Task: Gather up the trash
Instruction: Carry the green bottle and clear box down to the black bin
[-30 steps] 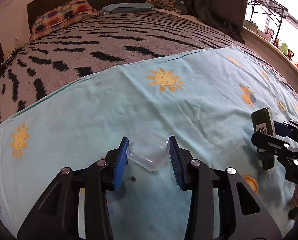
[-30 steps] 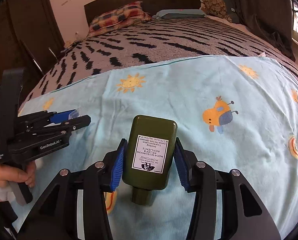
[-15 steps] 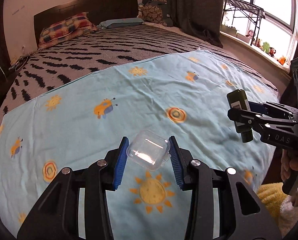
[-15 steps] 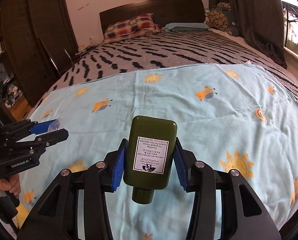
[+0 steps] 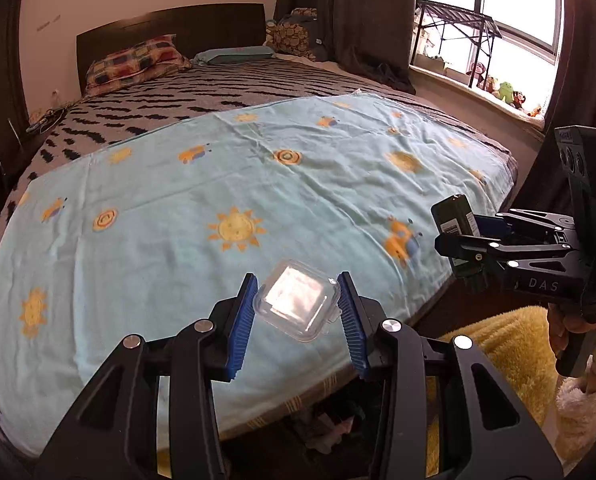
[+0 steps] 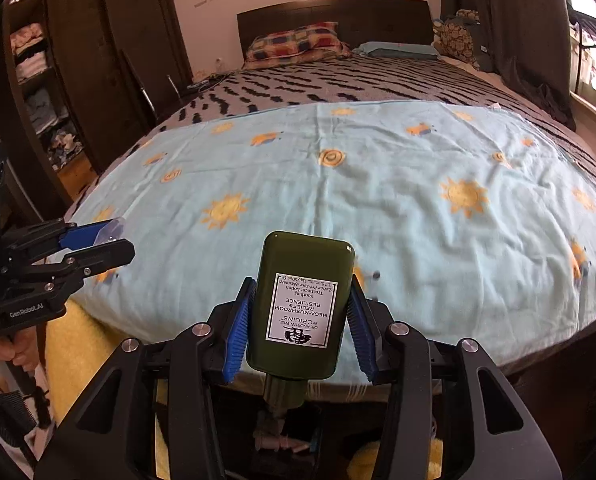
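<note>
Left tool [image 5: 297, 308]: blue pads pinch the small clear plastic lidded container [image 5: 297, 305] by its two sides, held clear above the sun-print light-blue bed sheet [image 5: 226, 184], presumably for carrying to disposal. Right tool [image 6: 299, 322]: closed on the dark green lotion bottle [image 6: 300, 306], cap toward the handle, also off the bed.

Two grippers: the left gripper [image 5: 296, 308] holds one clear plastic box [image 5: 297, 304]; the right gripper [image 6: 300, 316] holds one green bottle [image 6: 300, 304]. One bed [image 6: 378, 80], one blue sheet [image 6: 378, 184], two pillows at upper centre.
</note>
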`<control>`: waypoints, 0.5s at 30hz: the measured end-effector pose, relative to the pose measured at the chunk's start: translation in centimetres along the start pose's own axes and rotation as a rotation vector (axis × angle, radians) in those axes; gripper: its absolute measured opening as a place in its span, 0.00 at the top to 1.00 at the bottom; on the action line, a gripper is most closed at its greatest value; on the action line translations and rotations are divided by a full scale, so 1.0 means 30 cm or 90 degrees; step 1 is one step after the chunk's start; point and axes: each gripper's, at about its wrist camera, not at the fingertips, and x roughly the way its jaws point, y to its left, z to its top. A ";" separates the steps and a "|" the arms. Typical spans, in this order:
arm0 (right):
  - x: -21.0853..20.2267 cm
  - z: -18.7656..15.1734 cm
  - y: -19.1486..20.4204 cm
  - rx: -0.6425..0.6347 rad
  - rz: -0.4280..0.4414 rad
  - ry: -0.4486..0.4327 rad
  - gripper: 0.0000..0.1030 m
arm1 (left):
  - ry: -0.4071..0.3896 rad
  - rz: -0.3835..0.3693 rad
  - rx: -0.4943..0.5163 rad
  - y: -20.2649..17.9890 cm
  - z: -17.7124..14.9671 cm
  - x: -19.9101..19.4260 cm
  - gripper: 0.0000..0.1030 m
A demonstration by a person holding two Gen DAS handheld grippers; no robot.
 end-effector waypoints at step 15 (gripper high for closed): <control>0.128 -0.407 0.063 0.046 0.029 0.139 0.56 | 0.163 -0.076 -0.059 -0.067 -0.463 0.173 0.62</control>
